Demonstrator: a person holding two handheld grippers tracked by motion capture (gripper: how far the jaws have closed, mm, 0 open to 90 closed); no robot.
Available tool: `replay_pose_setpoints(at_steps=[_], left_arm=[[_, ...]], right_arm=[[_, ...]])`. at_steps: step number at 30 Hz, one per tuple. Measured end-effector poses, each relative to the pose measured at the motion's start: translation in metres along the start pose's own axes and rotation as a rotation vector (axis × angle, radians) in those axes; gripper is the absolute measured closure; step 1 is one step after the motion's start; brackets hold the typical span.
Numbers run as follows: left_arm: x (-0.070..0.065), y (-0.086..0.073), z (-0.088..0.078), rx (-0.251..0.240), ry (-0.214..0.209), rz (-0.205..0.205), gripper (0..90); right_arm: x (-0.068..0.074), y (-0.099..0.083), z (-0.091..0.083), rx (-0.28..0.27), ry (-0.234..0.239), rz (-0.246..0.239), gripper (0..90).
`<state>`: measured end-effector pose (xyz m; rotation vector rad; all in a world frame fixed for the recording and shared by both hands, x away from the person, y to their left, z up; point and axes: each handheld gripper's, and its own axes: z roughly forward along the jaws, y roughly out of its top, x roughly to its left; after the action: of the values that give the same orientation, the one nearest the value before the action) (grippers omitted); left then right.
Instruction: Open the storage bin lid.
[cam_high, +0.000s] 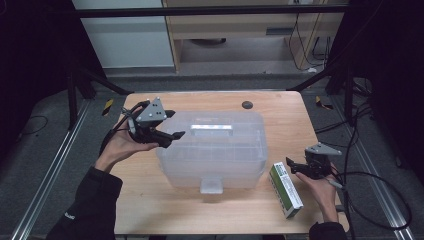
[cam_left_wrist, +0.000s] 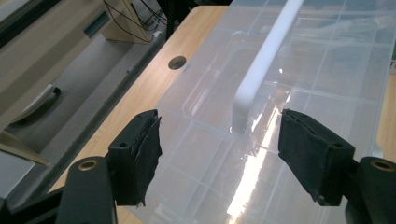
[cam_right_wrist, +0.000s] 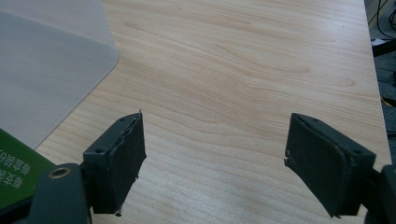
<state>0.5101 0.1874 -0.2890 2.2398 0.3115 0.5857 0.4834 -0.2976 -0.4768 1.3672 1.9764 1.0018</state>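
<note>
Hovering over bin (cam_high: 215, 150) lid's left end, left gripper (cam_high: 170, 125) fingers (cam_left_wrist: 137, 156) apart, handle (cam_left_wrist: 261, 65) ahead between them; right gripper (cam_high: 295, 167) fingers apart, touching nothing, beside box (cam_high: 286, 189) near counter (cam_high: 165, 207) right edge.

Surface (cam_high: 220, 210): light wood-grain top, rounded corners, one dark round grommet hole (cam_high: 246, 104) near the far edge. Floor (cam_high: 45, 150): grey, carpet-like, with metal rails (cam_high: 47, 172) running along both sides of the surface. Yellow-black hazard tape marks (cam_high: 107, 106) on the floor at the far left and far right corners. Black frame struts (cam_high: 95, 80) angle down at the left and right; a dark horizontal bar (cam_high: 210, 11) crosses the top. Behind: white cabinet panel (cam_high: 127, 37) and pale wooden furniture (cam_high: 240, 25) with an open bay beneath. Black cables (cam_high: 370, 190) loop on the floor at right. Room edges dark; light falls mainly on the surface.
</note>
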Motion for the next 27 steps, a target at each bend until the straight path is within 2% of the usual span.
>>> replay_pose_setpoints(at_steps=[1, 4, 6, 12, 27], left_arm=[[0.0, 0.001, 0.002, 0.007, -0.012, 0.016, 29.1], [-0.002, 0.005, 0.004, 0.028, -0.016, 0.027, 29.2], [-0.003, 0.007, 0.004, 0.044, -0.005, 0.025, 29.3], [-0.008, 0.015, 0.005, 0.075, 0.003, 0.065, 29.7], [-0.022, 0.033, 0.016, 0.121, 0.024, 0.14, 30.5]], right_arm=[[0.0, 0.0, 0.0, 0.001, 0.003, 0.001, 21.0], [0.0, 0.0, 0.001, 0.008, 0.004, 0.001, 21.3], [0.001, 0.0, 0.001, 0.015, 0.008, 0.001, 21.5], [0.002, 0.001, 0.002, 0.021, 0.01, -0.005, 21.7], [0.001, -0.001, 0.003, 0.047, 0.009, -0.012, 22.3]])
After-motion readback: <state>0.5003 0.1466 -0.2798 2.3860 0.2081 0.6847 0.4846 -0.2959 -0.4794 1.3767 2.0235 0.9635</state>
